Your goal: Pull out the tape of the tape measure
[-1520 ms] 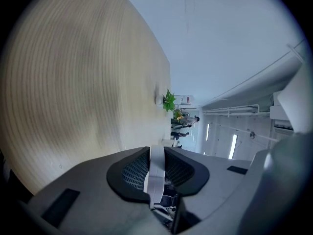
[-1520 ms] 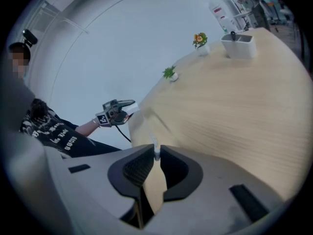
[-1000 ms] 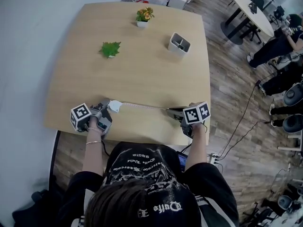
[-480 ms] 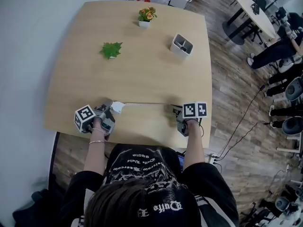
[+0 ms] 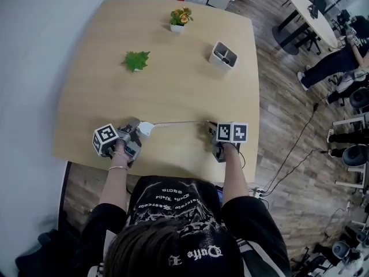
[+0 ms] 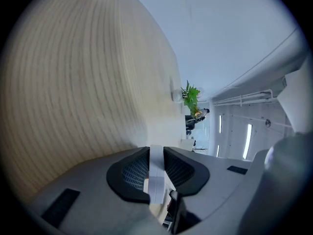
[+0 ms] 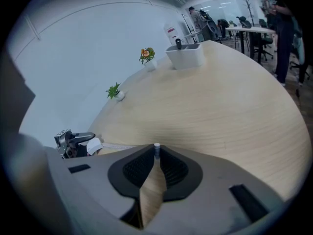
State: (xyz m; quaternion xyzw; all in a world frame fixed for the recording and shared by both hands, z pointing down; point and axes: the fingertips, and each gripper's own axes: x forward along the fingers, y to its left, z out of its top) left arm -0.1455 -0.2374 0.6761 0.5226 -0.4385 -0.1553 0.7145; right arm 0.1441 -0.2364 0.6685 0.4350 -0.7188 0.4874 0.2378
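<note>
Lower left on the pale wooden counter (image 5: 173, 68), the left tongs (image 5: 137, 133) clamp the white tape measure case (image 5: 145, 129); its thin tape (image 5: 176, 123) runs to the right tongs (image 5: 211, 127), pinched on its tip. Mid-pull, likely; next, draw farther right.

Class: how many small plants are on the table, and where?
2. A green leafy plant sits left of the middle; a flowering plant stands near the far edge. None looks hidden.

Open office, round meeting table (image 5: 307, 11), swivel chairs (image 5: 353, 153)
</note>
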